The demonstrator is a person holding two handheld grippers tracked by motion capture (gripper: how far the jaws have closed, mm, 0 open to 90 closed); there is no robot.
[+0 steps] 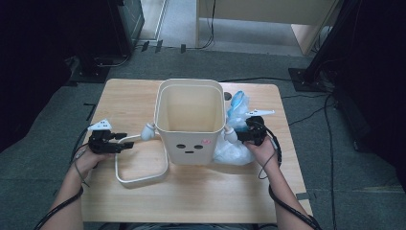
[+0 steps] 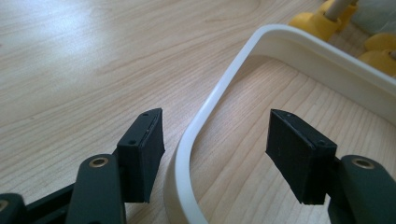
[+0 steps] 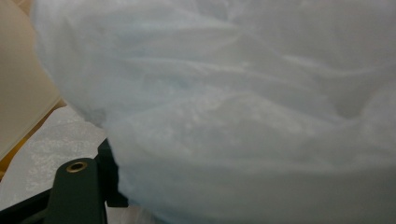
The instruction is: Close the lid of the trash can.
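A cream bin (image 1: 191, 120) with a small face on its front stands open in the middle of the table. A white loop frame (image 1: 143, 178) lies flat at its front left. My left gripper (image 1: 123, 142) is open, and its jaws straddle the loop's rim (image 2: 219, 93) without touching it. A pale plastic bag (image 1: 234, 151) is bunched against the bin's right side. My right gripper (image 1: 239, 135) is pushed into this bag (image 3: 233, 116). One finger (image 3: 109, 177) stands far out to the side, so the jaws are open; the other is hidden by plastic.
The wooden table (image 1: 191, 201) has bare room along its front and left. Yellow rounded parts (image 2: 317, 21) sit beyond the loop. The bin wall (image 3: 18, 93) is close on the left in the right gripper view. Cables and stands (image 1: 311, 72) lie on the floor behind.
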